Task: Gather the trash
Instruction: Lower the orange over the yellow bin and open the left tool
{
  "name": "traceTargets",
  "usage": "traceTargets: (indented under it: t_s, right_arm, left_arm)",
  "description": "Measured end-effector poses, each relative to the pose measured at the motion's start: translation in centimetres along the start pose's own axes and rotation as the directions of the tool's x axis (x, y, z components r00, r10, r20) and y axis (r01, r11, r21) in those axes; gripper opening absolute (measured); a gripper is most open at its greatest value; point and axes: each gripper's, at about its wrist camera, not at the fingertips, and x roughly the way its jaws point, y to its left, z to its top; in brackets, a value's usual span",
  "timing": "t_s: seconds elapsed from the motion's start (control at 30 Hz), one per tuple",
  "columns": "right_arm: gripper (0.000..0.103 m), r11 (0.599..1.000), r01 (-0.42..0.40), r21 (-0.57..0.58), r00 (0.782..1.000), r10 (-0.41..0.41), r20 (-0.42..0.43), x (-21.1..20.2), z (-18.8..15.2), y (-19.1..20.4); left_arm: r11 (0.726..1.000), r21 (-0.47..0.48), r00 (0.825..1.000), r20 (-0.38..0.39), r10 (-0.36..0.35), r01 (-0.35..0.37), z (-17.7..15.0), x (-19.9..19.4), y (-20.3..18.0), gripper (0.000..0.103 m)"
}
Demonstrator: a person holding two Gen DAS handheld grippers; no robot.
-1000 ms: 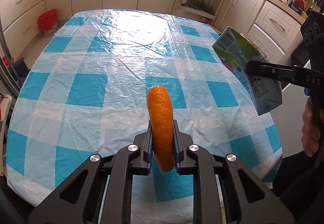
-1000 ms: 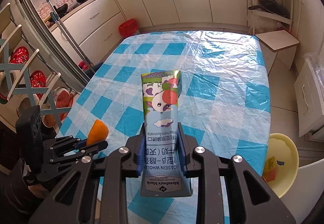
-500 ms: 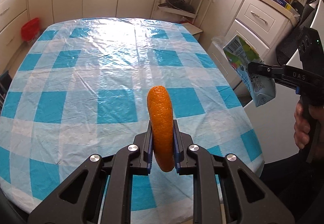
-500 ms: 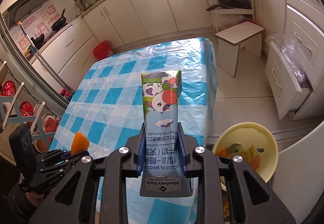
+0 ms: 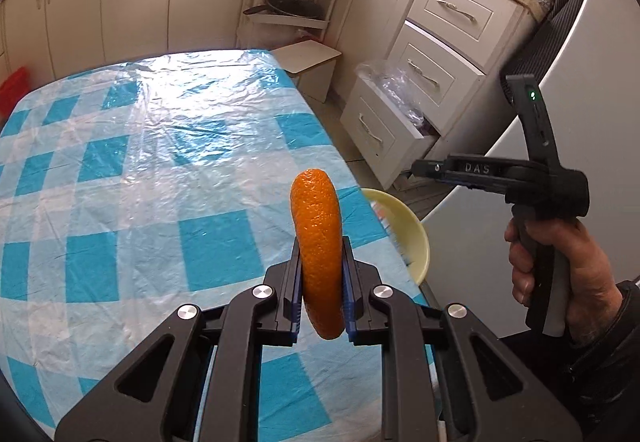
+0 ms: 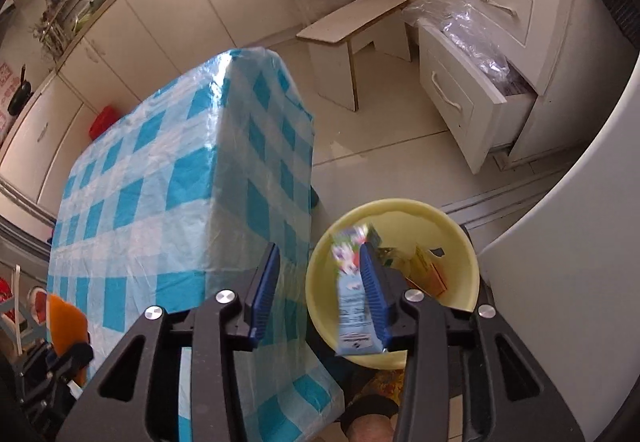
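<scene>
My left gripper (image 5: 320, 282) is shut on an orange peel (image 5: 319, 242) and holds it above the table's right edge. My right gripper (image 6: 318, 290) is open above a yellow bin (image 6: 468, 242) on the floor. A milk carton (image 6: 352, 290), blurred, is loose beside the right finger (image 6: 374, 294) and falls toward the bin. The bin holds other packaging scraps (image 6: 428, 270). In the left wrist view the bin (image 5: 412, 234) shows just past the table edge, and the right gripper (image 5: 416, 167) hangs over it with no carton in it.
The table (image 5: 120, 182) has a blue and white checked cloth under clear plastic. A white stool (image 6: 352, 26) stands beyond the table. An open drawer (image 6: 472, 82) with a plastic bag juts out at the right. A white appliance (image 6: 580, 222) stands right of the bin.
My right gripper has swung off the table to above the yellow bin and opened, letting the milk carton drop. My left gripper has moved right along the table, still holding the peel.
</scene>
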Motion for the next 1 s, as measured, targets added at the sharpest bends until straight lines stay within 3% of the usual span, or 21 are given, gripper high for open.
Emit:
traceTargets:
  t_s: [0.13, 0.3, 0.43, 0.53, 0.77, 1.0]
  right_arm:
    - [0.060, 0.999, -0.043, 0.019, 0.984, 0.040, 0.174, -4.2, 1.1, 0.1]
    - [0.068, 0.992, -0.109, 0.056, 0.926, 0.081, 0.368, -9.2, 1.9, -0.5]
    - [0.071, 0.986, -0.134, 0.095, 0.879, 0.074, 0.470, -11.7, 2.2, -1.8]
    - [0.071, 0.980, -0.155, 0.122, 0.864, 0.074, 0.497, -12.3, 2.5, -2.8]
    - [0.071, 0.971, -0.187, 0.150, 0.867, 0.092, 0.490, -12.2, 2.6, -4.1]
    - [0.071, 0.967, -0.203, 0.155, 0.862, 0.101, 0.497, -12.5, 2.3, -4.4]
  left_arm:
    - [0.999, 0.031, 1.000, -0.010, -0.007, 0.008, 0.7, 1.2, -2.1, 0.015]
    - [0.997, 0.071, 0.999, -0.032, -0.024, 0.027, 1.2, 3.5, -5.2, 0.015]
    - [0.994, 0.098, 0.997, -0.067, -0.042, 0.049, 1.5, 6.3, -8.1, 0.015]
    - [0.992, 0.113, 0.993, -0.106, -0.043, 0.055, 1.8, 9.1, -10.3, 0.015]
    - [0.986, 0.164, 0.985, -0.171, 0.005, 0.024, 3.1, 13.9, -14.5, 0.017]
    - [0.987, 0.157, 0.982, -0.184, 0.052, -0.023, 3.8, 15.4, -15.1, 0.043]
